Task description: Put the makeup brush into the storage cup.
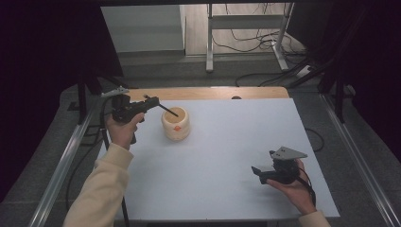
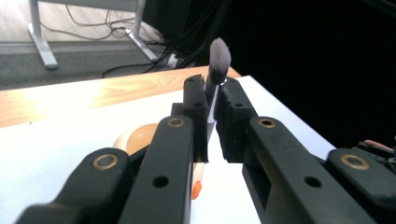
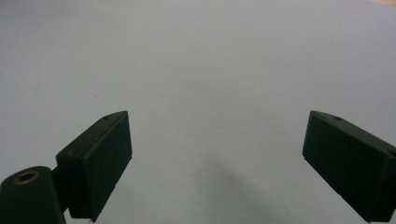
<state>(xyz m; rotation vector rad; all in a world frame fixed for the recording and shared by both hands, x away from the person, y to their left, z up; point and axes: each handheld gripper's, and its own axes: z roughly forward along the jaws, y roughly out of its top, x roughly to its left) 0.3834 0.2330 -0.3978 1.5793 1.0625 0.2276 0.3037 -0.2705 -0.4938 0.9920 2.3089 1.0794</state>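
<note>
**Brush held over the cup**

The left gripper (image 1: 150, 102), raised above the bench (image 1: 227, 156), has its fingers (image 2: 195, 100) clamped on a brush (image 2: 217, 60), whose far end reaches over the cream cup (image 1: 176, 124). The right gripper (image 1: 257, 170) rests low near the bench's right edge, fingers (image 3: 100, 158) wide apart with nothing between them.

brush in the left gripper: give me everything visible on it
The brush is a slim makeup-type brush: dark, soft-looking domed bristle head, a shiny ferrule below it, then a thin dark handle. The left gripper is shut on it near the ferrule, bristles sticking out past the jaw tips. In the high view the handle end slants over the mouth of the cream-coloured holder; whether it touches the holder is unclear.
</note>
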